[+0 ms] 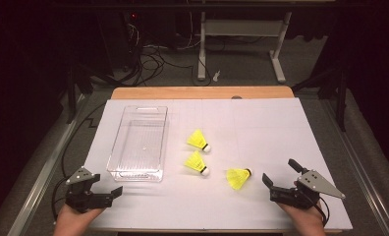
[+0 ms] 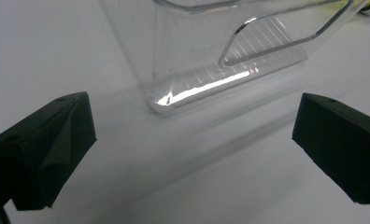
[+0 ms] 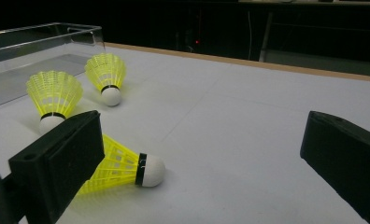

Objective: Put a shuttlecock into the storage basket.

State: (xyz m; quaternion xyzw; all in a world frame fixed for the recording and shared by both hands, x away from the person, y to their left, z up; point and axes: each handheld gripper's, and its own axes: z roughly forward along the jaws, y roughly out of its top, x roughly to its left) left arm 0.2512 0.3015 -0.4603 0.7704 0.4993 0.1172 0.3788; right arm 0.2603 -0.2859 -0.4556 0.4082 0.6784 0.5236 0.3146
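Yellow shuttlecock (image 1: 238, 177) is lying on its side well right of the clear bin (image 1: 115, 147), just beside the right gripper (image 1: 280, 174), whose jaws are gaping wide. Closing gently across the skirt should avoid crushing it. Left gripper (image 1: 106, 184) is waiting wide open near the bin's front.

Dark room; grey floor (image 1: 241, 69) with tangled cables (image 1: 153, 56), white table legs (image 1: 278, 54) behind.

Looks like a lab or test room, dimly lit. Loose cables (image 1: 151, 59) tangled on grey carpet beyond the worktop (image 1: 261, 118), which is wood-edged under a plain white sheet. White metal legs of an adjustable desk (image 1: 241, 37) behind. Dark stands at both sides. Small red indicator light (image 3: 199, 42) in the gloom.
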